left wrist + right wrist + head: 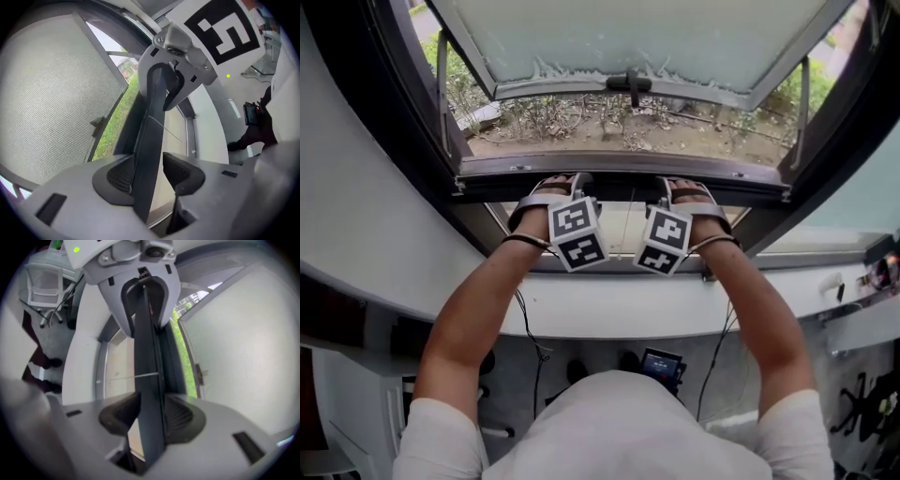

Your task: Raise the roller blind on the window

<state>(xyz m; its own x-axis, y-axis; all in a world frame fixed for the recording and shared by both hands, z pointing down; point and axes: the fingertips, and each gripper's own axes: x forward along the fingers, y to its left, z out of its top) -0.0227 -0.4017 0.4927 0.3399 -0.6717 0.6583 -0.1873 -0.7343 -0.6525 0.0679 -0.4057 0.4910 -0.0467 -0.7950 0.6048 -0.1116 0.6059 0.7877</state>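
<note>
Grippers, two of them, grey-bodied with ribbed black pads (180,171) and one marker cube (575,232) apiece, sat side by side at the roller blind's bottom bar (623,183), a single flat, smooth, dark strip running across the window below the tilted-out frosted pane (647,37). The right gripper (150,416) pinched the bottom bar between both pads. The left gripper (150,173) stood spread around it, with one pad against the bar and the other clear.

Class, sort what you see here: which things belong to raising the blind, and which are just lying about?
In the job: left gripper, right gripper, dark bar between their jaws.
Lying about: office chair, loose cables, small screen device.
</note>
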